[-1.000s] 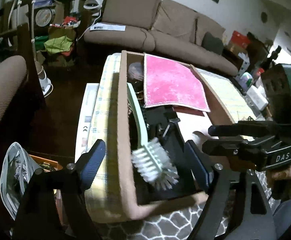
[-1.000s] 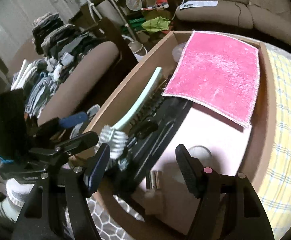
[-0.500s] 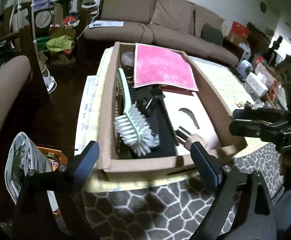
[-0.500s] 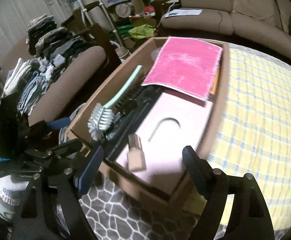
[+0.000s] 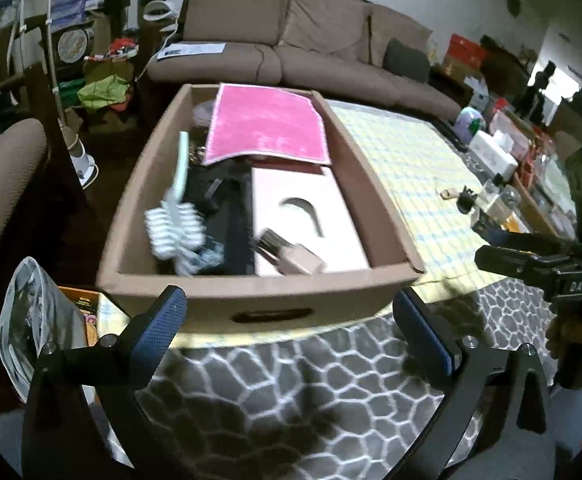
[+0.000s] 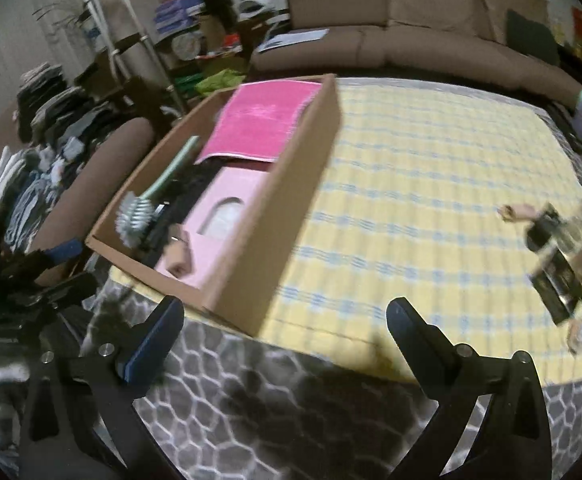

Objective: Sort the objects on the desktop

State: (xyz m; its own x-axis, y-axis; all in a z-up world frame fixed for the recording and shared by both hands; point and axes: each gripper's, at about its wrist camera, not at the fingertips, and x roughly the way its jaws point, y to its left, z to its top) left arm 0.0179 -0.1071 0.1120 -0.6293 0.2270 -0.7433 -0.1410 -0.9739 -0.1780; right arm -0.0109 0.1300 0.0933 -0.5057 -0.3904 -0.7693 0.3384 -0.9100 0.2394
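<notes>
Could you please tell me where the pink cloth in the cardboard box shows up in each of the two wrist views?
Left wrist: the pink cloth lies upper centre, at the far end of the cardboard box.
Right wrist: the pink cloth lies upper left of centre, again at the box's far end.
Shared landmark: the white-bristled brush, left of the cloth in both.

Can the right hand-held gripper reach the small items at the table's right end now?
Probably yes. The right hand-held gripper is open and empty, and only bare checked cloth lies before the small items.
</notes>
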